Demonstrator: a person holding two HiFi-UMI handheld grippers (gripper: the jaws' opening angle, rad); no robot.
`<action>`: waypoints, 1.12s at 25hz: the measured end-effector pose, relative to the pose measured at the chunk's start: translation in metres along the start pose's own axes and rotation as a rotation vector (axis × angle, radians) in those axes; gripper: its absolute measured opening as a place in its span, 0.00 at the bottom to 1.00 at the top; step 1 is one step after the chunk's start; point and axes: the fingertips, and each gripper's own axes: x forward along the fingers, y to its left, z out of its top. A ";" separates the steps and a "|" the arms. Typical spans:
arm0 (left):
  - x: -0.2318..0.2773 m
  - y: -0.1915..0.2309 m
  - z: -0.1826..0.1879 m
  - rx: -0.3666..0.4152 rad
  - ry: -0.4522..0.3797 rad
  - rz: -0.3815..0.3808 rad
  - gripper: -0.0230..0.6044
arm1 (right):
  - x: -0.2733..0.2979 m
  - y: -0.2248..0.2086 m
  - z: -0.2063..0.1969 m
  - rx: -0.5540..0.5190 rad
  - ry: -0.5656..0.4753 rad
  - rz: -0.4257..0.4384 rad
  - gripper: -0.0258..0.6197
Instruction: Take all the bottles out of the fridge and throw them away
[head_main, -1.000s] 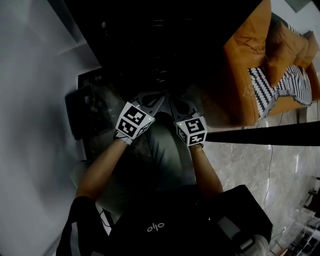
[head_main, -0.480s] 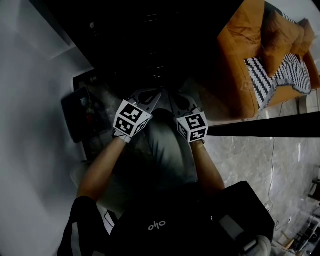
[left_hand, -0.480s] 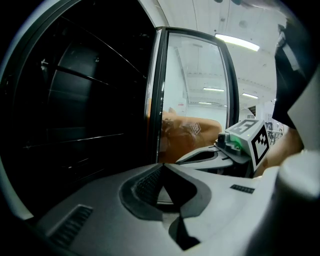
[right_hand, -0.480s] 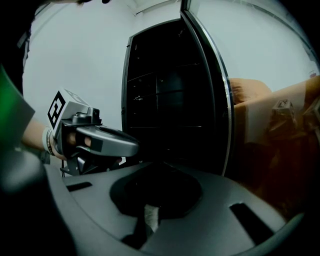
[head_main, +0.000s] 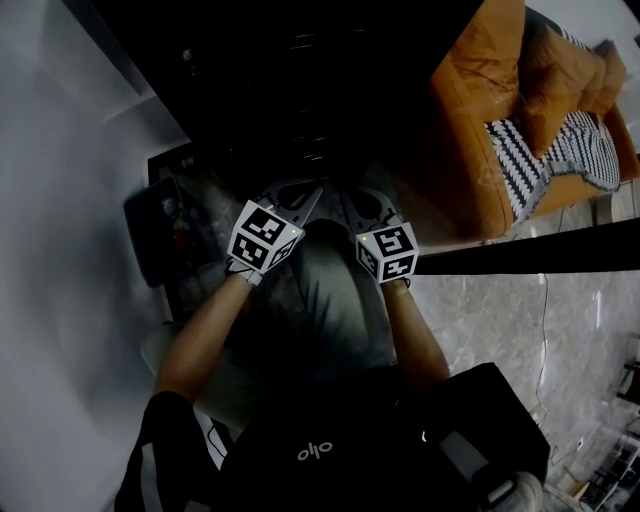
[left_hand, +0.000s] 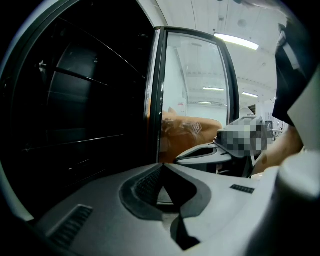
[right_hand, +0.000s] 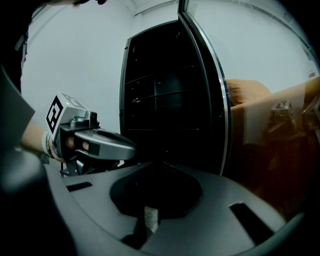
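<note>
Both tongs hang side by side in front of the open fridge (head_main: 300, 90), its glass door (left_hand: 195, 100) swung wide towards the orange sofa (head_main: 500, 130). The left gripper (left_hand: 161, 167) has its jaws pressed together with nothing between them. The right gripper (right_hand: 159, 162) is the same, tips closed and empty.

And the bottles? The fridge interior is very dark. The wire shelves (left_hand: 75, 142) show as thin lines, and no bottle can be made out on them from any view. Down at the left of the head view a dark bin-like container (head_main: 160, 235) sits on the floor, its contents too blurred to name.

So this fits two readings: the tongs are poised for a reach into the shelves, or the shelves are already cleared and the bottles are gone. Any reach would call for the jaws to part before they enter, and for a close look along each shelf, since the gloom hides whatever may stand there.
</note>
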 end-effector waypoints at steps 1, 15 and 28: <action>0.000 0.000 0.000 0.000 -0.001 0.002 0.04 | 0.000 0.000 0.001 -0.001 -0.001 0.001 0.05; -0.139 0.020 0.162 -0.168 -0.281 0.031 0.04 | -0.044 0.062 0.195 -0.047 0.073 0.118 0.05; -0.322 -0.077 0.341 -0.189 -0.119 0.271 0.04 | -0.198 0.176 0.421 -0.061 0.161 0.253 0.05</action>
